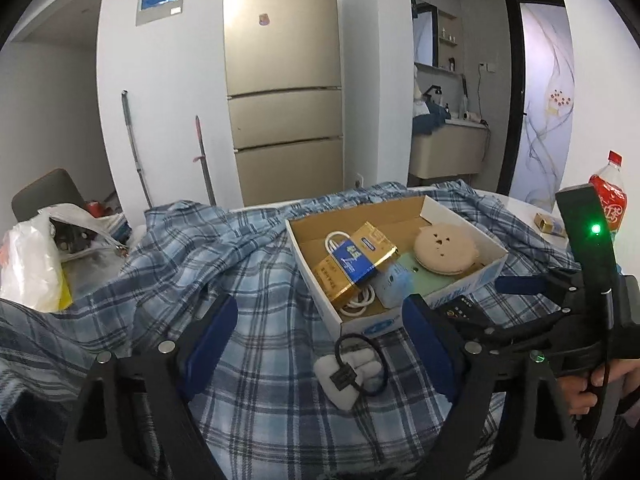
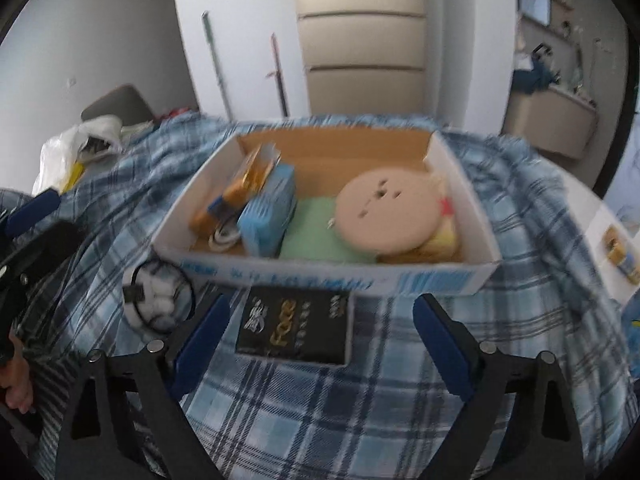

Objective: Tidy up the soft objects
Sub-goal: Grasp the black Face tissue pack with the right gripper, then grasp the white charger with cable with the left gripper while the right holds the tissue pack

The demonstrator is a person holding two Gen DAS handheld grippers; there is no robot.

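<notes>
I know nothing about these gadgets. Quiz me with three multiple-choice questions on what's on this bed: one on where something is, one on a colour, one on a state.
1. Where does the black packet lie?
A. inside the cardboard box
B. on the plaid blanket in front of the box
C. on the floor

2. What colour are the pads on the fingers?
A. blue
B. red
C. yellow

3. How is the right gripper?
A. clamped on the packet
B. open, holding nothing
C. shut tight

Answers: 1 B, it rests on the plaid blanket below the cardboard box; 2 A, both pads are blue; 3 B, the fingers stand apart, touching nothing.
</notes>
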